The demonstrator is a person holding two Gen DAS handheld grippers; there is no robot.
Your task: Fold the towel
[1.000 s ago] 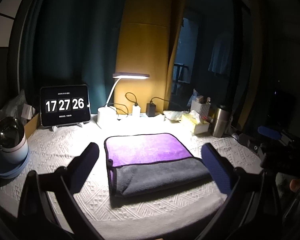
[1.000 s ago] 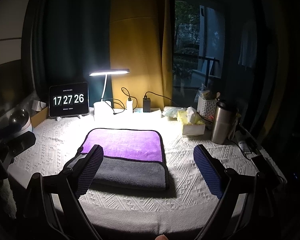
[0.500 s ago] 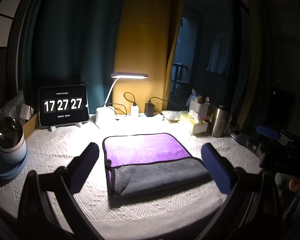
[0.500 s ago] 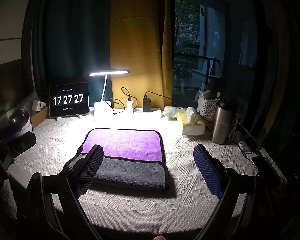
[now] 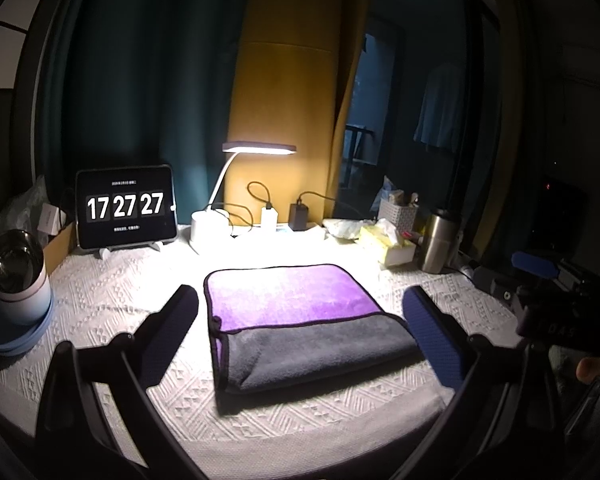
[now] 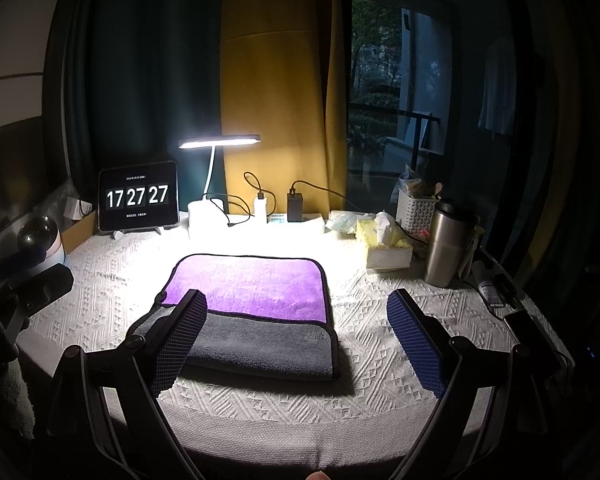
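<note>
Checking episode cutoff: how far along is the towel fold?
Done: towel lies on the table, grey flap folded over the purple half. In hand: nothing; left claw and right claw hang open, off the cloth. Left: maybe another fold; can't tell if one's planned.

I am looking across a table covered in a white knitted cloth, sitting low in the frame. A lit desk lamp is glowing at the centre, flooding the middle of the cloth while the edges are fading into dark. Behind it, a mustard curtain is hanging between dark teal curtains. At upper right, a window is showing dim trees outside.
</note>
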